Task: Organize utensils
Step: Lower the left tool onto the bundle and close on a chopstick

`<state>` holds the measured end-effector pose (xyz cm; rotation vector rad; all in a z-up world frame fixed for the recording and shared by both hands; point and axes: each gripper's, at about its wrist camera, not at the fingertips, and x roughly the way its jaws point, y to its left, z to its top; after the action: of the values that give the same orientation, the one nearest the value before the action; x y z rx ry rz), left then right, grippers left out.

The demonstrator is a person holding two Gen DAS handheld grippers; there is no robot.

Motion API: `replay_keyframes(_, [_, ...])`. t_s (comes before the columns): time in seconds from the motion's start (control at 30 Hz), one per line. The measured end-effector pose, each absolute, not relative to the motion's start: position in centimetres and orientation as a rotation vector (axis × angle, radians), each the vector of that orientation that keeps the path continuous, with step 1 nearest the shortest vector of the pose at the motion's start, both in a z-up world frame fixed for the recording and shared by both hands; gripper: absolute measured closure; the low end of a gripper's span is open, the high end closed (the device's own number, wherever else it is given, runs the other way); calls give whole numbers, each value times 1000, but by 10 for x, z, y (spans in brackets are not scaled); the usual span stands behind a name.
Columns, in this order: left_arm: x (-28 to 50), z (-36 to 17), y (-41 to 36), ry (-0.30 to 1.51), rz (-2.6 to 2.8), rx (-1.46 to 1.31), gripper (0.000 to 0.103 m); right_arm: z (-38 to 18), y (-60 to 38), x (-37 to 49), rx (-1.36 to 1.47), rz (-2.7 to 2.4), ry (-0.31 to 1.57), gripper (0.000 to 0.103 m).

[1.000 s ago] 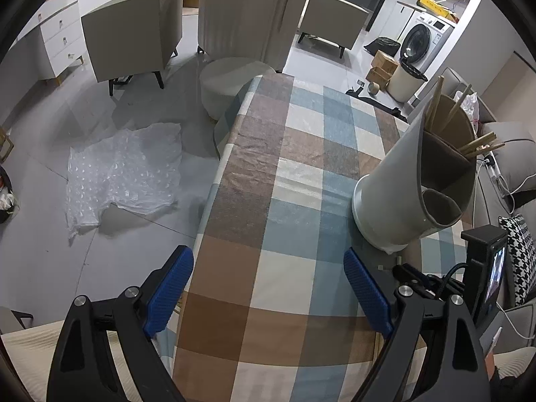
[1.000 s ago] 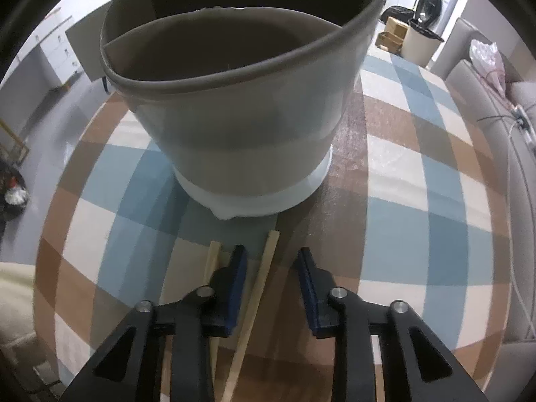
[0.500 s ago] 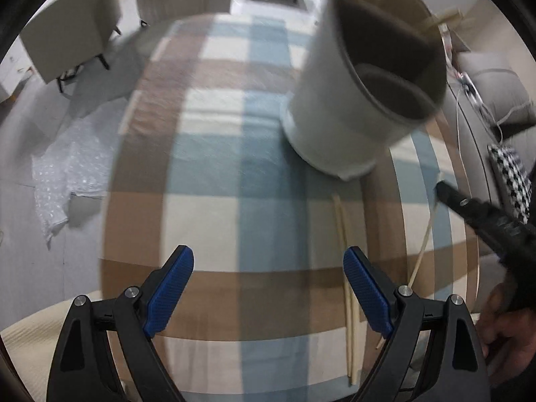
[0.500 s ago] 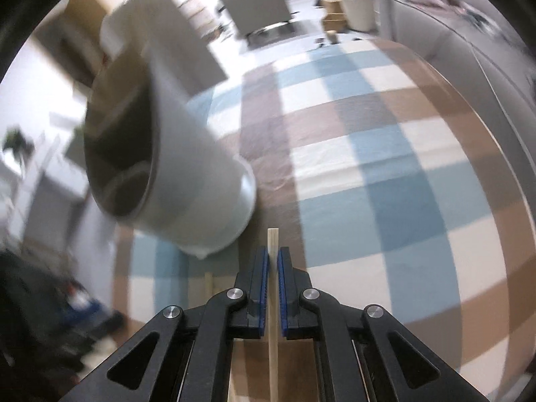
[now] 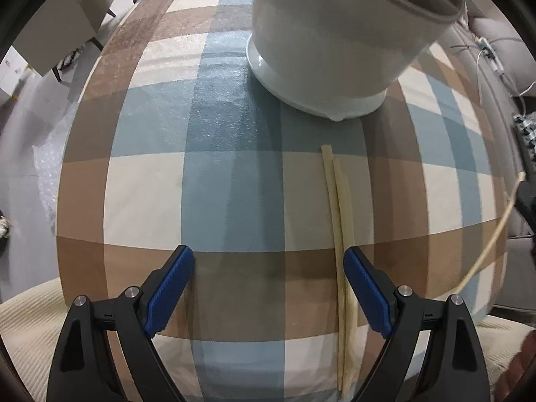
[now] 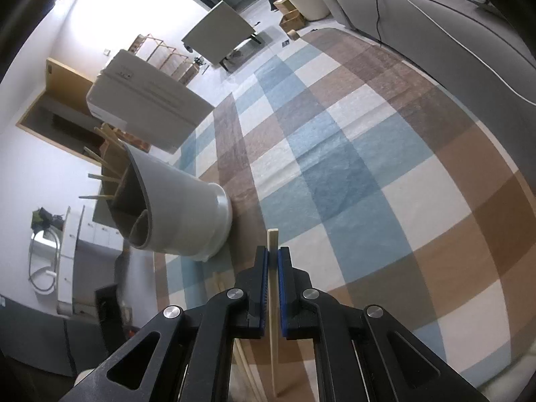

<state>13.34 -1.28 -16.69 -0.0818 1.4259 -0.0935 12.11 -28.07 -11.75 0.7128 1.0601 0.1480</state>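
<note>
My right gripper (image 6: 273, 257) is shut on a wooden chopstick (image 6: 272, 244) and holds it above the checked tablecloth; the same chopstick (image 5: 492, 246) shows at the right edge of the left wrist view. A white utensil holder (image 6: 181, 211) stands to its left with several chopsticks (image 6: 100, 177) sticking out. In the left wrist view the holder (image 5: 335, 43) is ahead at top. Two chopsticks (image 5: 340, 234) lie side by side on the cloth, just inside the right finger of my open, empty left gripper (image 5: 268, 288).
The checked tablecloth (image 5: 150, 140) covers the table; its left edge drops to the floor, where an armchair (image 5: 50, 30) stands. A grey sofa (image 6: 452, 33) with cables runs along the table's right side. A white cabinet (image 6: 144, 100) stands beyond the table.
My right gripper closed on one chopstick and lifted it off the cloth, tilting away. My left gripper moved forward and down towards the holder and the two lying chopsticks.
</note>
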Motion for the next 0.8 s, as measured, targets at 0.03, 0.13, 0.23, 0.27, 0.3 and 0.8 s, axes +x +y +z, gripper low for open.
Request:
replay_keyframes(0.03, [133,-167,-15,1421,-83,-60,15,-115,-282,121,705,148,1059,98])
replay_keyframes(0.13, [130,-167,-23,1395,-83,-45,15,-110,-283,120,688,161,1041,98])
replay_keyframes(0.23, [131,-166,-23,1393,-78,-48,15,-108,-285,120,685,172,1029,98])
replay_keyframes(0.27, [132,-166,-22,1392,-72,-53,15,-108,-286,120,685,171,1026,98])
replay_keyframes(0.3, [134,-166,-21,1391,-57,-54,15,-107,-288,119,689,171,1021,98])
replay_keyframes(0.8, [147,-159,-35,1315,-20,0,63,-100,-290,126,671,184,991,98])
